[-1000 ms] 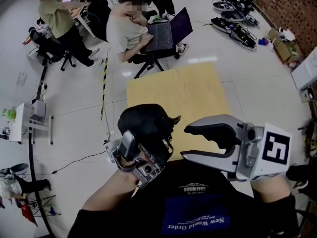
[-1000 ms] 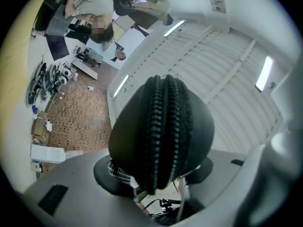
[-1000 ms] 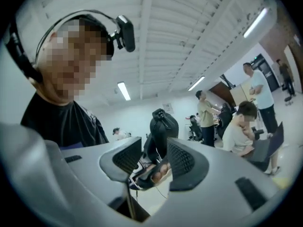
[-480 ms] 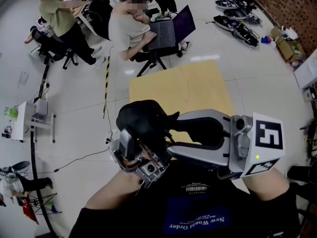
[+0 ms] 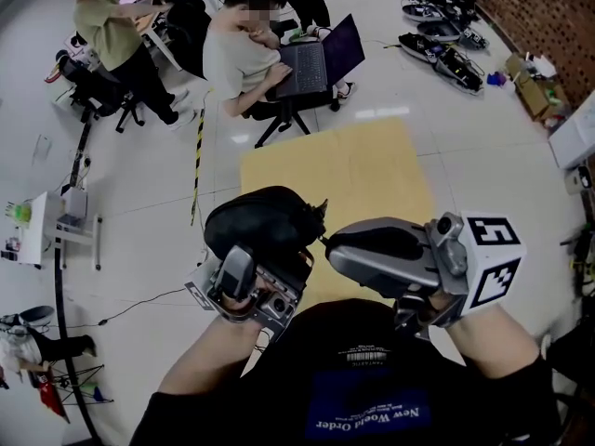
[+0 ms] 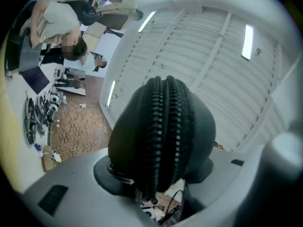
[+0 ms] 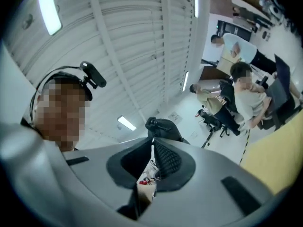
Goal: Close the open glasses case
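Observation:
A black zippered glasses case (image 5: 256,219) is held up over my lap, with my left gripper (image 5: 265,254) shut on it from below. In the left gripper view the case (image 6: 161,141) fills the space between the jaws, its two zipper rows facing the camera. My right gripper (image 5: 330,242) lies level at the case's right end, by the zipper pull (image 5: 322,216). Its jaws have just been closing and now meet at the tips. The right gripper view shows the right gripper (image 7: 151,145) with the case (image 7: 163,129) just beyond it. Whether anything thin is pinched there is hidden.
A yellow table (image 5: 344,165) stands on the white floor ahead. Behind it a seated person works at a laptop (image 5: 311,63), and another person (image 5: 102,26) sits at the far left. Equipment (image 5: 446,26) lies on the floor at the back right. A small stand (image 5: 56,221) and cables are at the left.
The right gripper has swung left to the case's end and its wide-open jaws have come together. The left gripper has rolled, tilting the case a little to the left.

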`<state>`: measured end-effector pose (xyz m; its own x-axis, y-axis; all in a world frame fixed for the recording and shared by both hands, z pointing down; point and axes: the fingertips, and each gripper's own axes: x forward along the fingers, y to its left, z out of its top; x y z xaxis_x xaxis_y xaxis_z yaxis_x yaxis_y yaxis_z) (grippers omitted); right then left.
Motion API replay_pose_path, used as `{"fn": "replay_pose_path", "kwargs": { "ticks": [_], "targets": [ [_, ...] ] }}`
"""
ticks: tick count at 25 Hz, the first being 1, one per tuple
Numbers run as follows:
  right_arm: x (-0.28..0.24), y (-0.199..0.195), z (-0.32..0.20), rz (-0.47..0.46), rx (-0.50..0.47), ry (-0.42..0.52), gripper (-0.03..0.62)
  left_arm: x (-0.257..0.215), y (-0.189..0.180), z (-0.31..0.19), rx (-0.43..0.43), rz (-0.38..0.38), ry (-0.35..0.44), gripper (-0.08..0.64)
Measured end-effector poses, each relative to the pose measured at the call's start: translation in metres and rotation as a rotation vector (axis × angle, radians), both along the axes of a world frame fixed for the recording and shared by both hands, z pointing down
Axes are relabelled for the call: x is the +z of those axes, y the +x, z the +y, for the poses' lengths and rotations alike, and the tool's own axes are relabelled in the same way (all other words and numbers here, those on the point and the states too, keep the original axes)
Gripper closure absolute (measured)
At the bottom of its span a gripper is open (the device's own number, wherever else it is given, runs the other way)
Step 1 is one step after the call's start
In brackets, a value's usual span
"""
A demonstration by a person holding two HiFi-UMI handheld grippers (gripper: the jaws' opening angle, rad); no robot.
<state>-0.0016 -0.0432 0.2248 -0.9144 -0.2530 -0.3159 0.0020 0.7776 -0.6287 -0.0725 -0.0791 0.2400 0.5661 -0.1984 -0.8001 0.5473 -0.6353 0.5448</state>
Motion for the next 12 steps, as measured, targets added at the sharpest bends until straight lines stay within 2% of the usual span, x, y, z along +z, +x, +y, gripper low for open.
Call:
{"fn": "replay_pose_path", "kwargs": {
  "ticks": [3, 7, 12],
  "targets": [
    [0.004, 0.004, -0.003, -0.057, -0.003, -0.054, 0.584, 0.008, -0.01, 0.001, -0.08, -0.081, 0.09, 0.321],
    [0.018, 0.015, -0.005, -0.063, 0.003, -0.099, 0.603, 0.002, 0.001, 0.009, -0.155, -0.199, 0.2, 0.322],
    [0.036, 0.019, -0.006, -0.01, 0.017, -0.123, 0.605, 0.007, 0.002, 0.021, -0.278, -0.481, 0.507, 0.322]
  ]
}}
